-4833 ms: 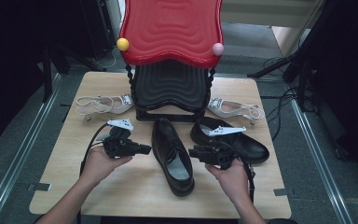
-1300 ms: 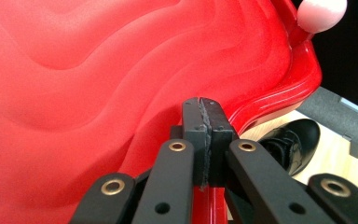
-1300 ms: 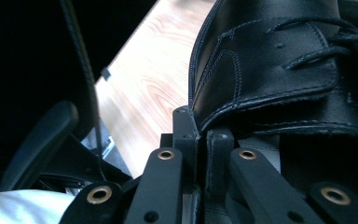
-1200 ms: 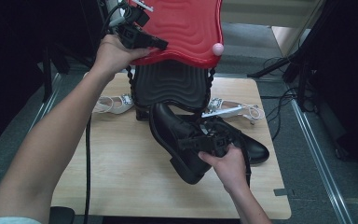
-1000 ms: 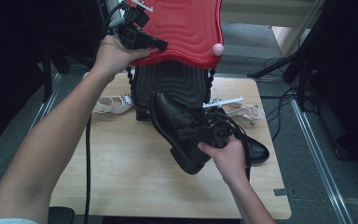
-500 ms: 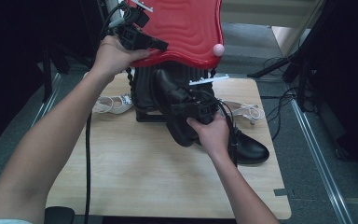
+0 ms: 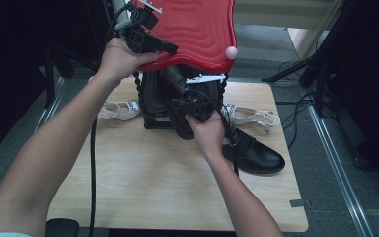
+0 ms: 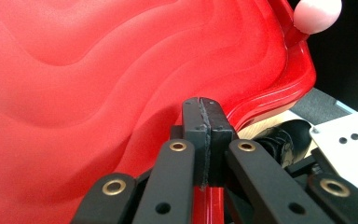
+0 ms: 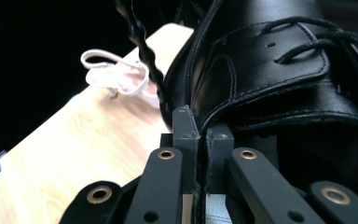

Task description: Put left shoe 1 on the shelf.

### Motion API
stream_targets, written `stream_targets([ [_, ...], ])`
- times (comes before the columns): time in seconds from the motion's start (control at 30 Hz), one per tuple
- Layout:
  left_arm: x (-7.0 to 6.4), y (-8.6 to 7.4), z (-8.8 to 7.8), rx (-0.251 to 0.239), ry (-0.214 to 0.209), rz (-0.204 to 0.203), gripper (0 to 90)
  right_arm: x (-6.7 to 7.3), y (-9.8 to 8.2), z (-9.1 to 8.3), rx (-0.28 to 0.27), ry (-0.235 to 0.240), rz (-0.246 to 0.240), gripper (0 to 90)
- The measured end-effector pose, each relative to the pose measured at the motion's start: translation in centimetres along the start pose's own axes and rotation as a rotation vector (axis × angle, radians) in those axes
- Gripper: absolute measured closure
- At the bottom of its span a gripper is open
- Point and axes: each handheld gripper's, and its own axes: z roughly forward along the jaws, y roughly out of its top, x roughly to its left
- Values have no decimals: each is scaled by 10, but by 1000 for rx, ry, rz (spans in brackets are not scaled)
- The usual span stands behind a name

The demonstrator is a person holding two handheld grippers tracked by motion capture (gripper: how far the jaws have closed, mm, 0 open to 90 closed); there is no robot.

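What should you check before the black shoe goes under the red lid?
1. Left tongs clamped on wavy red plastic lid's rim: ok.
2. Lid lifted above black container: ok.
3. Right tongs gripping black leather lace-up shoe's collar: ok.
4. Room left inside container: cannot tell.
5. Shoe's toe pointed into opening: ok.
6. Second black leather shoe lying out of the way on wooden table: ok.

The table is viewed from above; close gripper views are shared with it at the red lid and black shoe
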Motion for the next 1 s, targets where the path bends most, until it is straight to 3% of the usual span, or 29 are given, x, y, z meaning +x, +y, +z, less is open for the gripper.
stream_targets([
  [0.1,0,0,0,2,0,-3,900,1,3,7,-27,-6,7,875],
  [0.33,0,0,0,1,-1,-2,900,6,4,23,-77,-61,-28,875],
  [0.67,0,-1,0,-10,-13,-12,900,10,12,38,-104,-76,-42,873],
  [0.9,1,-1,0,-15,-17,-17,900,8,12,48,-115,-103,-86,869],
  [1.0,2,-1,-1,-17,-18,-14,900,13,9,51,-122,-131,-127,852],
])
